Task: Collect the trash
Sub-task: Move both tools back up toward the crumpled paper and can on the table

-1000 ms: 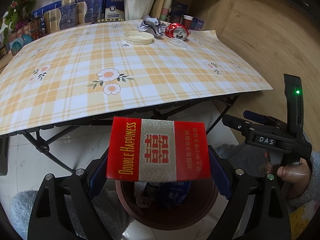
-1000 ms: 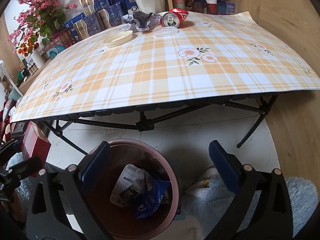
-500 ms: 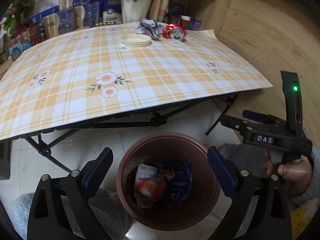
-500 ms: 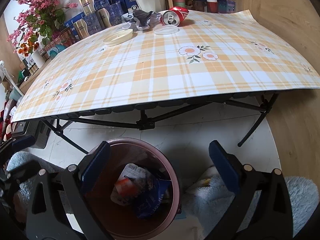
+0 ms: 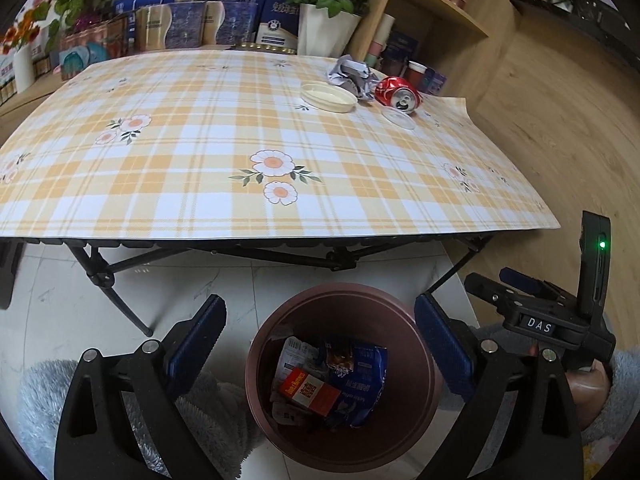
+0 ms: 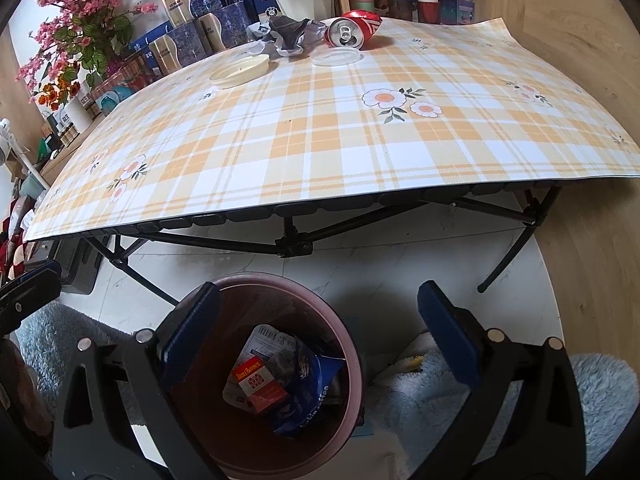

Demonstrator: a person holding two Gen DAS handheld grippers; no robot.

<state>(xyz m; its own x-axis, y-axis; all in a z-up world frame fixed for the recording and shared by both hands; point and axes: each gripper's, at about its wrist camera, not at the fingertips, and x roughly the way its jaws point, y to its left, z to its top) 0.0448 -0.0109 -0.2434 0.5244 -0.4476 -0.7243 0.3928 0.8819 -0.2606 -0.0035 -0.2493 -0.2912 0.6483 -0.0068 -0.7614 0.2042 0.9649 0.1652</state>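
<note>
A brown round bin (image 5: 256, 364) (image 6: 356, 360) stands on the floor in front of the table. Inside lie a red cigarette box (image 5: 310, 392) (image 6: 260, 384), a blue snack bag (image 5: 364, 376) (image 6: 312, 396) and a white wrapper. My left gripper (image 5: 320, 336) hangs open above the bin, nothing between its fingers. My right gripper (image 6: 320, 332) is open too, over the bin's right rim. On the far side of the table lie a crushed red can (image 5: 400, 96) (image 6: 352, 32), crumpled paper (image 5: 352, 74) (image 6: 288, 34), a cream lid (image 5: 328, 98) (image 6: 240, 72) and a clear lid (image 5: 398, 118) (image 6: 336, 56).
The folding table (image 5: 280, 220) wears a yellow plaid cloth with black legs beneath. Boxes, flower pots and a wooden shelf (image 5: 440, 8) crowd the far edge. Fluffy grey-blue fabric (image 6: 440, 392) lies beside the bin. A person's hand (image 5: 588, 380) holds the right gripper's handle at lower right.
The red cigarette box left my left gripper's jaws and dropped into the bin, where it now lies on the other trash. The left view shifted slightly; the right gripper stayed still.
</note>
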